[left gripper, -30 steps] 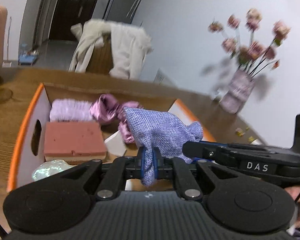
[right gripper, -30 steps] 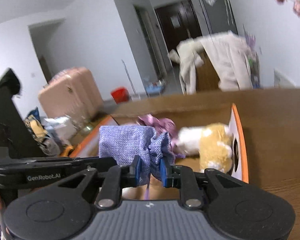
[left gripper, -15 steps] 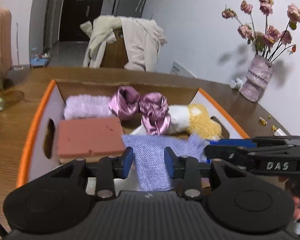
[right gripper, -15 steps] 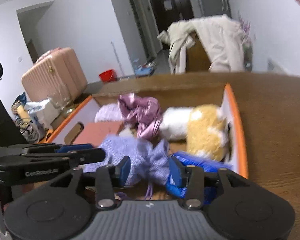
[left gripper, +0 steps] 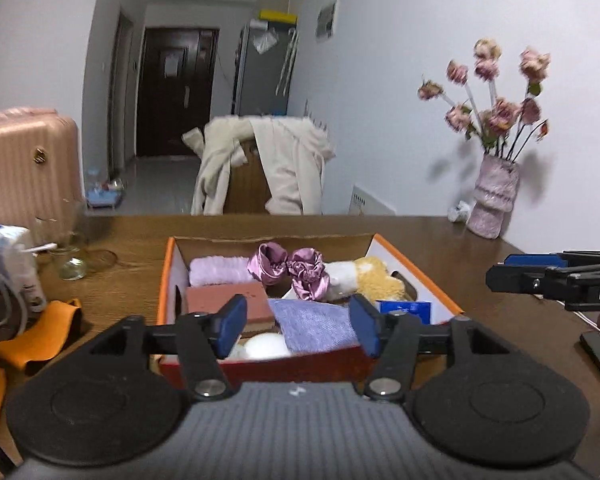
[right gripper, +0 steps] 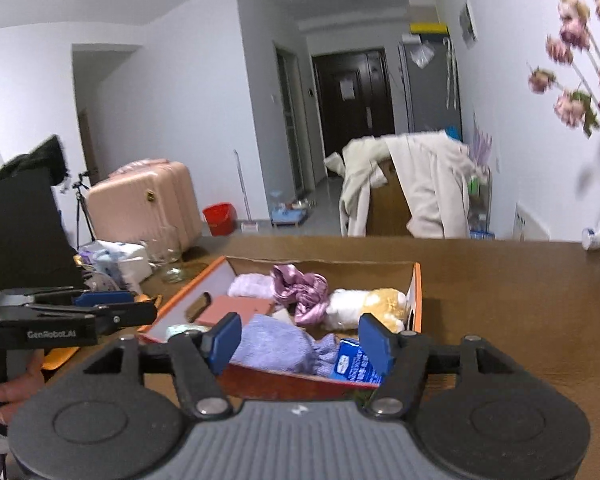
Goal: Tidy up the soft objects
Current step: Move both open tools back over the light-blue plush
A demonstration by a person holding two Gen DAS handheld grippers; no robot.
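An orange-rimmed cardboard box sits on the wooden table and also shows in the right wrist view. A lavender cloth pouch lies inside at the near edge. The box also holds a pink sponge block, a lilac towel roll, satin scrunchies, a white and yellow plush toy and a blue packet. My left gripper is open and empty, just short of the box. My right gripper is open and empty, also at the box's near edge.
A vase of dried pink flowers stands at the table's far right. Orange fabric, a spray bottle and a glass lie left of the box. A coat-draped chair stands behind the table.
Both grippers held the lavender pouch above the box a second ago. They lowered it in, opened and let go, then pulled back toward me.
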